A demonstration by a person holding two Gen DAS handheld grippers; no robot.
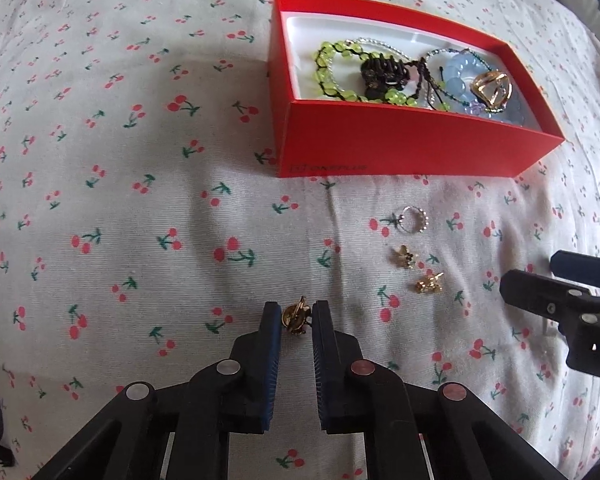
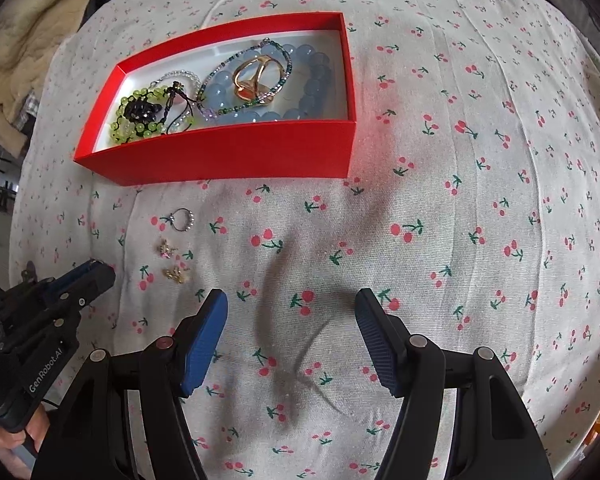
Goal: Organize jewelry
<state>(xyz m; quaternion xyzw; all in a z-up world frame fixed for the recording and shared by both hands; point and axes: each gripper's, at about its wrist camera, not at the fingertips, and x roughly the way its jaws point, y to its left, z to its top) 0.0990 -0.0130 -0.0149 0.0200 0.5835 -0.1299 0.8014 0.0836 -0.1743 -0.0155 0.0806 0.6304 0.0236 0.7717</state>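
Two wrist views over one bedsheet

Both cameras look down and forward, close, toward the red box (image 1: 400,148) (image 2: 228,152); each shares the silver ring (image 1: 413,220) (image 2: 184,219) just before it.

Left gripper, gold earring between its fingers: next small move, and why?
Probably lift and carry it toward the red box. The left gripper looks shut on the gold earring, and the box already holds the bracelets. The silver ring and two gold pieces still lie on the sheet.
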